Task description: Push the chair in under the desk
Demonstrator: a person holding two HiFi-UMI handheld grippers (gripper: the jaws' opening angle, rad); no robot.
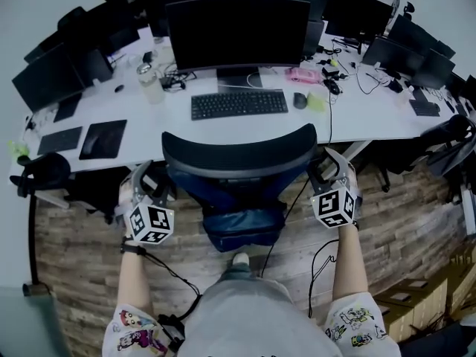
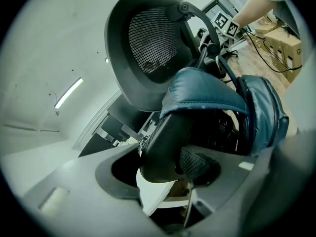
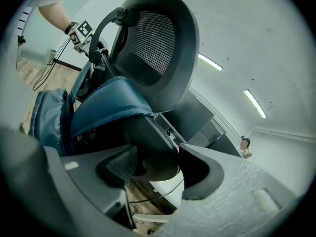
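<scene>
While the person stands behind it, the chair [image 1: 238, 155] sits on the wood floor [image 1: 401, 222], right up against the white desk [image 1: 357, 117]. It faces the keyboard [image 1: 239, 103] and the big dark monitor [image 1: 238, 32]. The chair is black, with a wide curved back that has fine mesh in the middle. A blue padded thing [image 1: 242, 227] hangs low on its back side.

The left gripper [image 1: 149, 184] has its jaws set wide and pressed around the left armrest [image 2: 165, 147], a fat, rounded black bar that fills the gap. The right gripper [image 1: 332, 173] does the same on the right armrest [image 3: 148, 147], also wide and snug on it.
</scene>
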